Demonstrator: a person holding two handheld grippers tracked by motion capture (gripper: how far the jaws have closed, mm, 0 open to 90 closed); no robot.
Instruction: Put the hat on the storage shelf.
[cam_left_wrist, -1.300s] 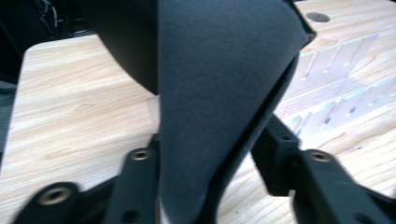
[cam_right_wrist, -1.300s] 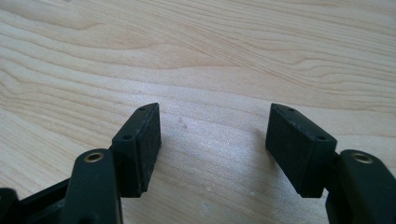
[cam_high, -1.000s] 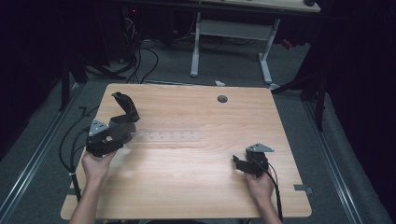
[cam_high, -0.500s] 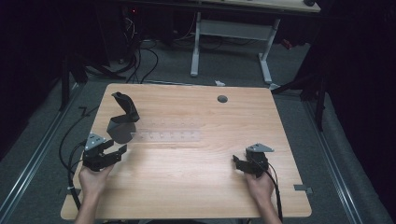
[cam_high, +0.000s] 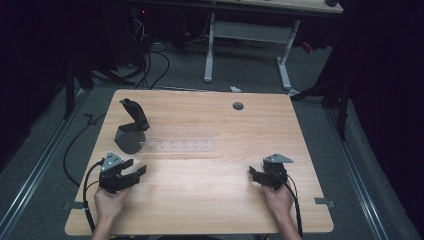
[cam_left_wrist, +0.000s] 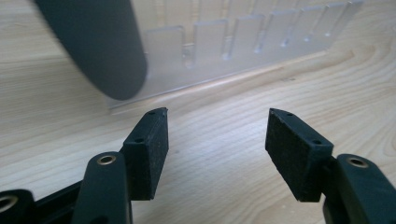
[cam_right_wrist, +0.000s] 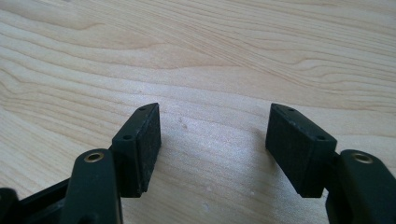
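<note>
On the pale wooden table (cam_high: 210, 200), both black two-jaw grippers, left (cam_left_wrist: 212, 135) and right (cam_right_wrist: 215, 135), rested with jaws apart, empty. Just beyond the left lay the clear plastic slotted strip (cam_high: 180, 146) and dark grey hinged stand (cam_high: 130, 131); approaching low and square would suit.

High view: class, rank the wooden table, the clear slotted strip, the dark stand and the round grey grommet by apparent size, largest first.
1. Wooden table
2. Clear slotted strip
3. Dark stand, close to the strip in area, so this pair is unsure
4. Round grey grommet
</note>
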